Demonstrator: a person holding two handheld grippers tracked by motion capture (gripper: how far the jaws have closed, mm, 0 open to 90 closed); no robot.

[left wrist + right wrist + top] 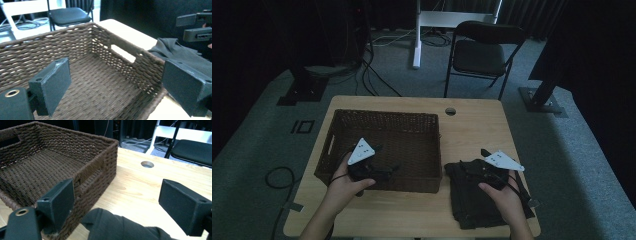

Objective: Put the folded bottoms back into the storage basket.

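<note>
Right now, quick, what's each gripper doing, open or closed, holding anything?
Left gripper: open, jaws wide apart over the wicker basket, holding nothing.
Right gripper: open, jaws spread above the dark cloth, holding nothing.

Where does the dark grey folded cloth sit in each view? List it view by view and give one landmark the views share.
High view: the dark grey folded cloth lies lower right, on the wooden table right of the brown woven basket.
Left gripper view: cloth at right, beyond the basket wall.
Right gripper view: cloth at bottom centre, between the jaws.
Shared landmark: the basket.
</note>
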